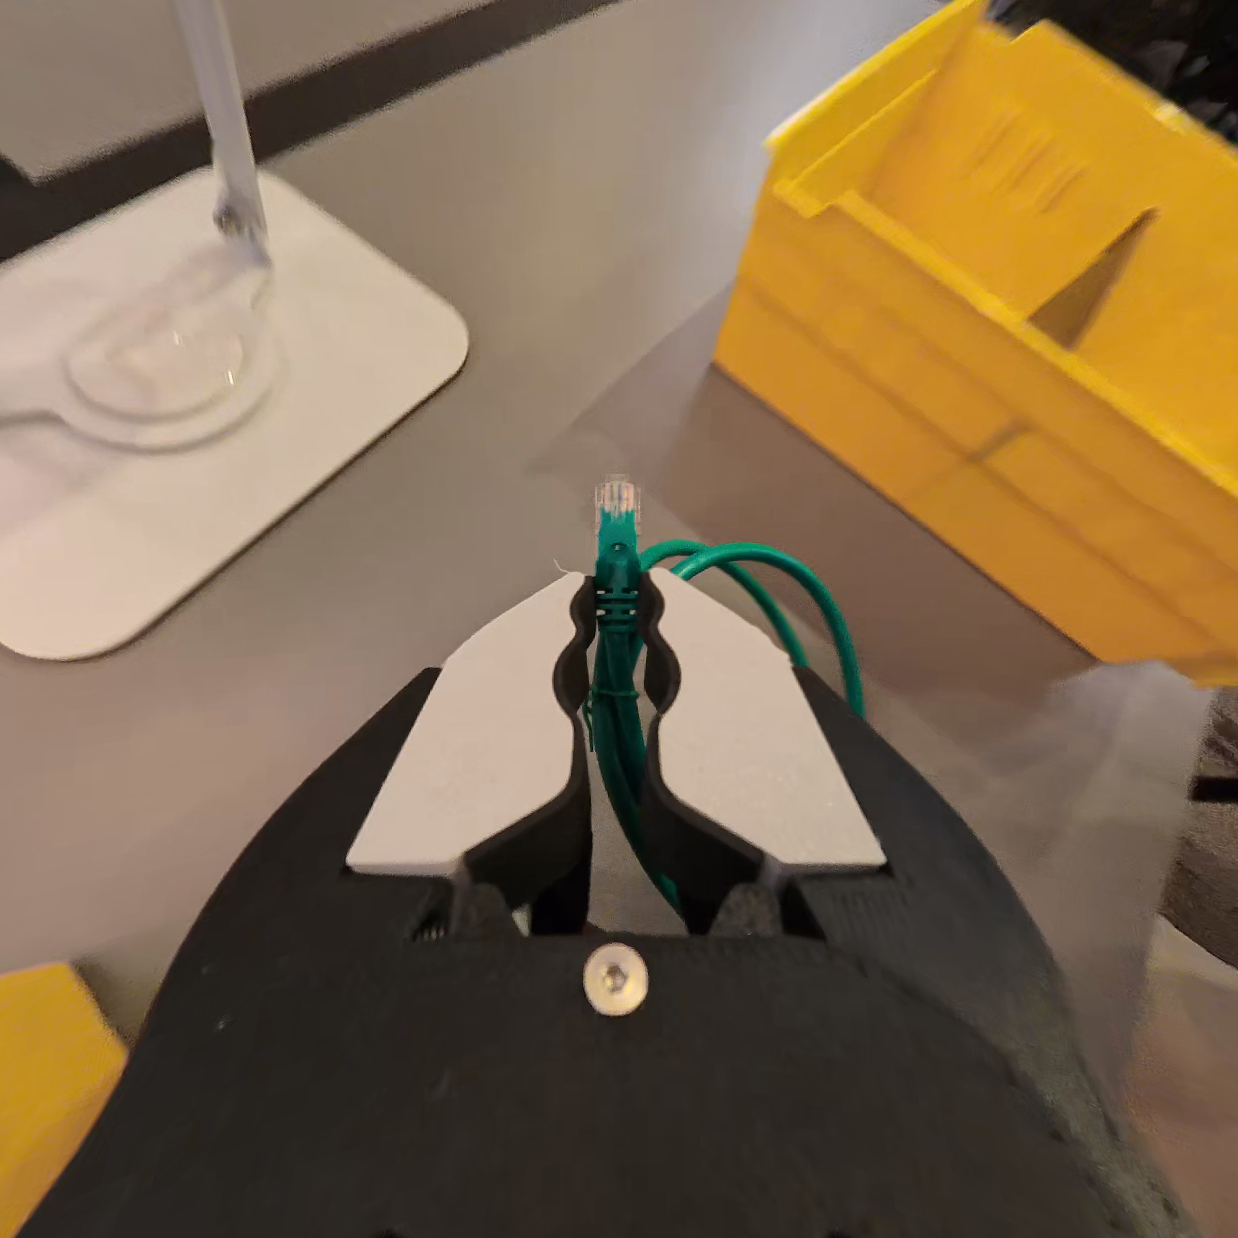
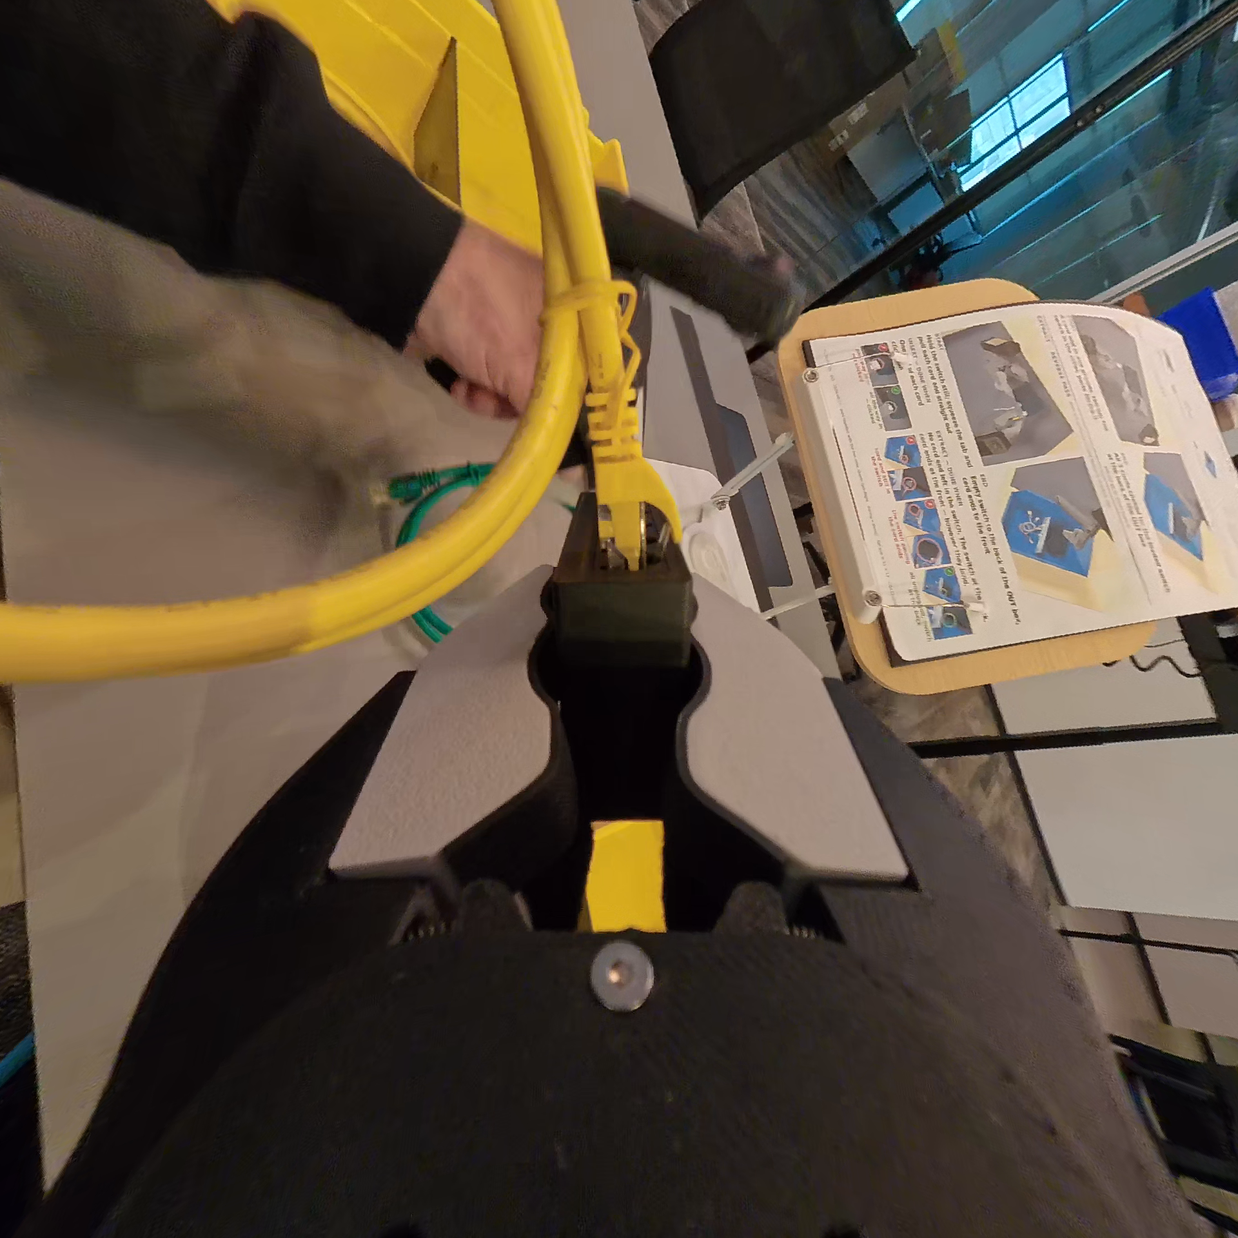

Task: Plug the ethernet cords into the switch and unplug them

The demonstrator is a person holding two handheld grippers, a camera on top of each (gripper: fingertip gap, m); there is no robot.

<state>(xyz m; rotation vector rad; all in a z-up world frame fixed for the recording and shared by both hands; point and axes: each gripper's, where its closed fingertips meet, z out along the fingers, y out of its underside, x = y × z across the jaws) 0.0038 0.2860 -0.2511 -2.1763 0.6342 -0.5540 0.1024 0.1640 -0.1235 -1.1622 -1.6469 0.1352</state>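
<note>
Green cord (image 1: 616, 603) in left gripper (image 1: 616, 589); right gripper (image 2: 620, 603) grips switch (image 2: 620, 603).

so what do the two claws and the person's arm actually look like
Both the left claw and right claw have a black body, pale grey finger plates with wavy black inner pads, and a silver screw at the centre. The person's arm wears a black sleeve.

In the left wrist view, the left gripper (image 1: 617, 589) pinches a cord (image 1: 616, 569) whose plug juts forward past the fingertips, its slack looping off to the right. A flat stand base (image 1: 301, 402) lies ahead on the left, a bin (image 1: 938, 348) ahead on the right, both on the table (image 1: 536, 234). In the right wrist view, the right gripper (image 2: 620, 603) clamps the switch (image 2: 620, 603), with a second cord (image 2: 613, 435) plugged into its far face; a board (image 2: 837, 603) carrying a sheet sits to the right
</note>
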